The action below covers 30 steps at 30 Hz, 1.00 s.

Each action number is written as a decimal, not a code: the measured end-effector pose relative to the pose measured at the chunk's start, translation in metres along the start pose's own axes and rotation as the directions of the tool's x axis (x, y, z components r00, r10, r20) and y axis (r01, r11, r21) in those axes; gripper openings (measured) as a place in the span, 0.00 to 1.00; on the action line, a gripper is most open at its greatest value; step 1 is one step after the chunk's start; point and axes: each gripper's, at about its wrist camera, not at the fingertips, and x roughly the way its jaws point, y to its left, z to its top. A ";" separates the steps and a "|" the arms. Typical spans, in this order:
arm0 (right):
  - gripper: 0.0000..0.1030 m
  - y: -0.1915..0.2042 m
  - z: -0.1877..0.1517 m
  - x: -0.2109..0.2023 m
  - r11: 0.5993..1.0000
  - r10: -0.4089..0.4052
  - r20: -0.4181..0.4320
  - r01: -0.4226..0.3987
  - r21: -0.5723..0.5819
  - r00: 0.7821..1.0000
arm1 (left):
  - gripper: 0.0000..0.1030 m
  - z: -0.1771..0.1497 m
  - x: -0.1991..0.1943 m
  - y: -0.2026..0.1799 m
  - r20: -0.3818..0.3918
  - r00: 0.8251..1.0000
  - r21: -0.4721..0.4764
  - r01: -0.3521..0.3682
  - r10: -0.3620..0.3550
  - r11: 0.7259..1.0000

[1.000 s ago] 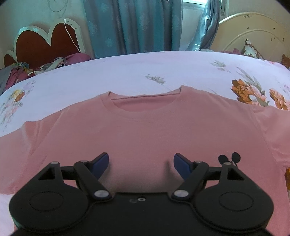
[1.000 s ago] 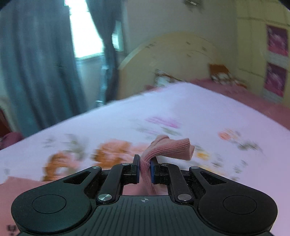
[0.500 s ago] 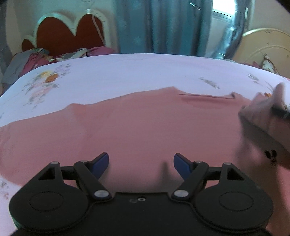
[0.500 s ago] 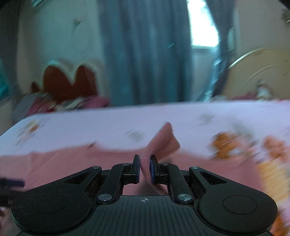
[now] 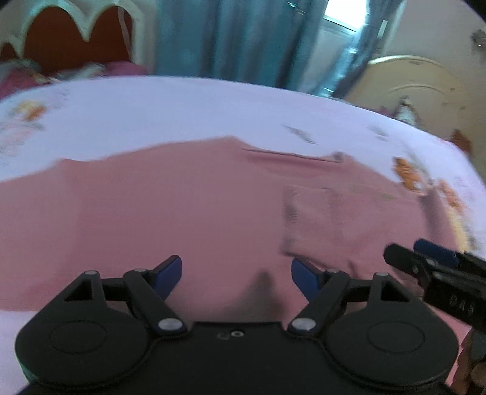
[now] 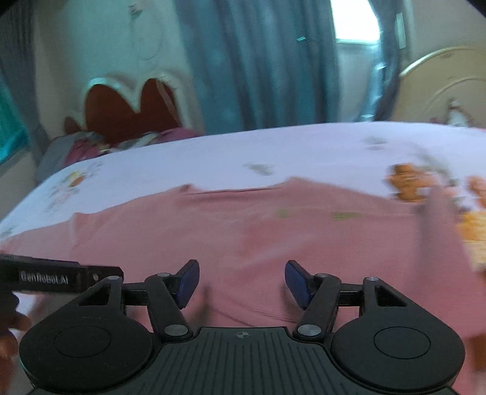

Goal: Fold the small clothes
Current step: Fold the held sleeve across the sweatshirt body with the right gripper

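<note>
Lying mid-bed (image 5: 212, 115), pink shirt (image 5: 152, 206) has one sleeve (image 5: 309, 218) folded in; other sleeve and body remain. Left gripper (image 5: 236, 273) and right gripper (image 6: 242, 282) gape wide, empty.

Bare bedsheet (image 5: 188, 112) open beyond pink T-shirt (image 5: 152, 206); right gripper (image 5: 425, 258) crowds left gripper (image 5: 236, 273) just beside it; headboard (image 6: 130, 106) far.

A home bedroom is showing here: a bed is filling both views, wearing a pale floral bedsheet (image 6: 303, 149) and backed by a cream arched headboard (image 5: 416, 88). Teal curtains (image 6: 258, 60) are hanging before a bright window (image 6: 354, 21), and a red scalloped headboard (image 6: 133, 103) is standing against the far wall.
</note>
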 end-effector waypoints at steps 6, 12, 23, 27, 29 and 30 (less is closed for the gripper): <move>0.60 -0.065 -0.027 -0.036 0.979 -0.204 -0.010 0.204 0.026 0.979 | 0.67 0.010 0.047 -0.021 -0.079 0.991 -0.108 0.103 -0.112 0.989; 0.60 -0.123 -0.056 -0.064 0.943 -0.307 -0.061 0.312 0.112 0.950 | 0.29 0.010 0.063 -0.033 0.006 0.991 -0.149 0.133 -0.134 0.980; 0.40 -0.140 -0.053 -0.042 0.948 -0.290 -0.058 0.295 0.120 0.955 | 0.07 0.024 0.014 -0.033 0.172 0.970 -0.157 0.199 -0.171 0.967; 0.33 -0.133 -0.045 -0.033 0.960 -0.256 -0.048 0.260 0.108 0.965 | 0.07 0.028 -0.019 -0.020 0.257 0.956 -0.145 0.180 -0.139 0.973; 0.12 -0.129 -0.043 -0.030 0.964 -0.242 -0.051 0.246 0.101 0.969 | 0.07 0.023 -0.025 -0.011 0.278 0.955 -0.144 0.146 -0.101 0.979; 0.07 -0.128 -0.043 -0.028 0.964 -0.241 -0.057 0.246 0.100 0.969 | 0.07 0.019 -0.024 -0.009 0.282 0.956 -0.141 0.119 -0.076 0.983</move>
